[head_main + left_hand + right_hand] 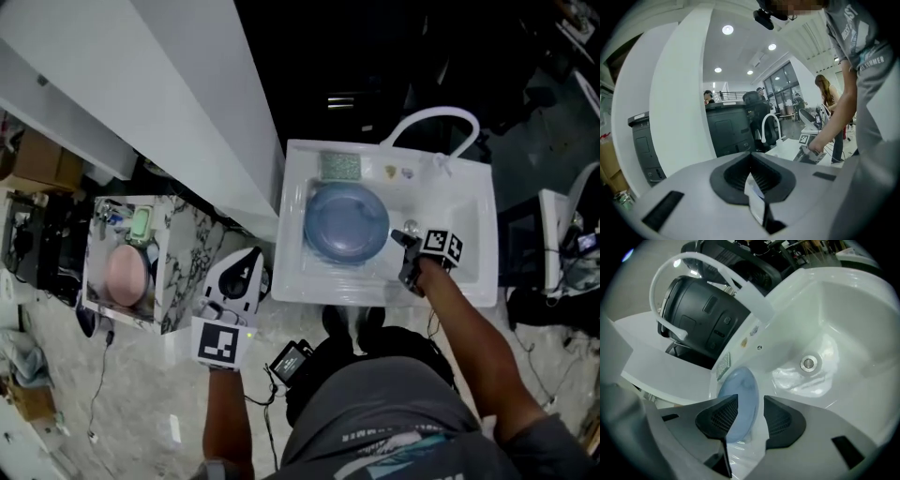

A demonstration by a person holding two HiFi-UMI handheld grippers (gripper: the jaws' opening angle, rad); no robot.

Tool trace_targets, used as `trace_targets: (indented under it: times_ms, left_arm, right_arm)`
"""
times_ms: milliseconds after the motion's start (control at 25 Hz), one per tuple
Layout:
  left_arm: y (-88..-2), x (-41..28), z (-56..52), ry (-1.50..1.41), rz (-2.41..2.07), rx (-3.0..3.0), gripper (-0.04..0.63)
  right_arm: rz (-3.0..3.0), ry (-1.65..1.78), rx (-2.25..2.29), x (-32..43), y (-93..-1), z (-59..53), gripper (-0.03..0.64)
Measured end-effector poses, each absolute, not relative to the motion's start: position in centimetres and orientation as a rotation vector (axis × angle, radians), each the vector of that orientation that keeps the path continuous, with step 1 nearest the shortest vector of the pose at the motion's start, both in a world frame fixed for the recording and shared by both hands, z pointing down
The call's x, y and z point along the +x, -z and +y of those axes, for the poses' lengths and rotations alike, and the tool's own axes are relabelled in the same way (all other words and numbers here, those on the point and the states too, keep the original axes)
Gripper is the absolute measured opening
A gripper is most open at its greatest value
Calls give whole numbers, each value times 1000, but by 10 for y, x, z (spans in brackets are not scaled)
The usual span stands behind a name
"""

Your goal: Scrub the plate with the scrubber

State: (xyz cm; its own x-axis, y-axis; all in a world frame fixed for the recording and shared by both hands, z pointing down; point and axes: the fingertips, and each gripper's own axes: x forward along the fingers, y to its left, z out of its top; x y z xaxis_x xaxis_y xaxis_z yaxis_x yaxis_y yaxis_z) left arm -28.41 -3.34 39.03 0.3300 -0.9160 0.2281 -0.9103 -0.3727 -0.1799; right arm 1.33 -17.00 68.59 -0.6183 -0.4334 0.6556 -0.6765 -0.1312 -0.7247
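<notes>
A blue plate point(345, 222) lies in the left half of the white sink point(473, 272). The green scrubber point(339, 166) rests on the sink's back rim, just beyond the plate. My right gripper point(406, 238) hangs inside the sink to the right of the plate, jaws open. In the right gripper view the plate point(740, 394) shows through the gap of that gripper point(751, 416), no pad pressing on it, with the scrubber point(723, 365) behind. My left gripper point(244, 272) is shut and empty, outside the sink's left front corner, and points level across the room point(752, 176).
A white arched faucet point(431, 120) stands at the sink's back; the drain point(808, 363) lies right of the plate. A marbled stand point(183, 258) at left holds a pink dish point(125, 274). A white slab point(187, 103) runs along the sink's left. Cables lie on the floor.
</notes>
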Motion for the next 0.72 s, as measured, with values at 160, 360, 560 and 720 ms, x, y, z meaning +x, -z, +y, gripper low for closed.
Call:
trace_targets:
  times_ms: [160, 360, 560, 720]
  left_arm:
    - [-363, -279, -29, 358, 1773, -2579, 3]
    - [-338, -271, -32, 245, 1803, -2654, 3]
    - [-308, -249, -39, 138, 1764, -2728, 3]
    - [-288, -228, -42, 96, 1662, -2738, 2]
  right_arm:
    - [-2071, -1758, 1285, 35, -630, -176, 185]
    - [-2432, -1533, 1116, 11, -491, -165, 64]
    - [-2868, -817, 809, -43, -350, -127, 37]
    - [-2918, -347, 644, -69, -291, -88, 31]
